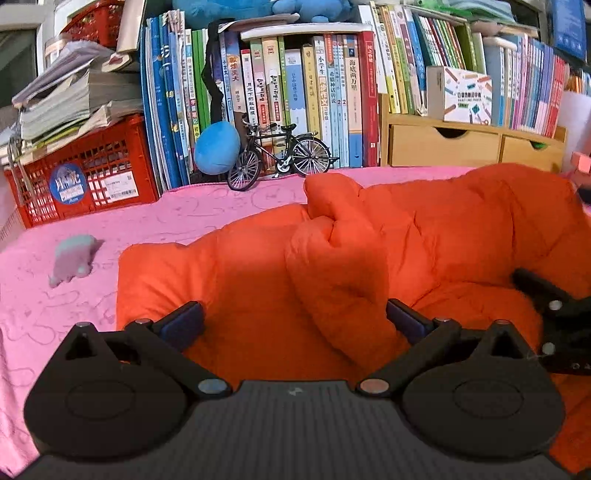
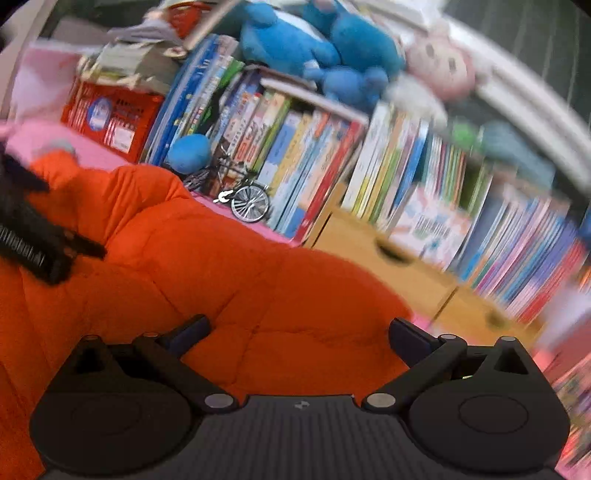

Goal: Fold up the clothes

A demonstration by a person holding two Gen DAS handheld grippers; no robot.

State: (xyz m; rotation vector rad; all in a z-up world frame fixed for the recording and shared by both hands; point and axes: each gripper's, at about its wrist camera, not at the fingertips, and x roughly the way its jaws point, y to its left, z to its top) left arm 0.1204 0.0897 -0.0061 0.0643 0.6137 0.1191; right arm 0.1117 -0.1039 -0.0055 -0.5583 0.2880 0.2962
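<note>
Hovering over one orange padded jacket (image 1: pixel 369 251), both pairs of tongs stand apart and grip nothing.

One jacket lies bunched on the pink bedsheet (image 1: pixel 110 229) before the bookshelf (image 1: pixel 295 29); the left tongs (image 1: pixel 295 321) and right tongs (image 2: pixel 299 334) each frame its quilted fabric. Counted: one model bicycle (image 1: pixel 280 155), one blue plush ball (image 1: pixel 216 147), one red crate (image 1: pixel 85 177) with one round blue sticker, two wooden drawers (image 1: pixel 476 146). Only the left view shows a small grey-pink toy (image 1: pixel 72 258) on the sheet; only the blurred right view shows two blue plush toys (image 2: pixel 314 48) and one pink one (image 2: pixel 441 64) atop the shelf. One book spine reads 海底两万里; other lettering is too small.
</note>
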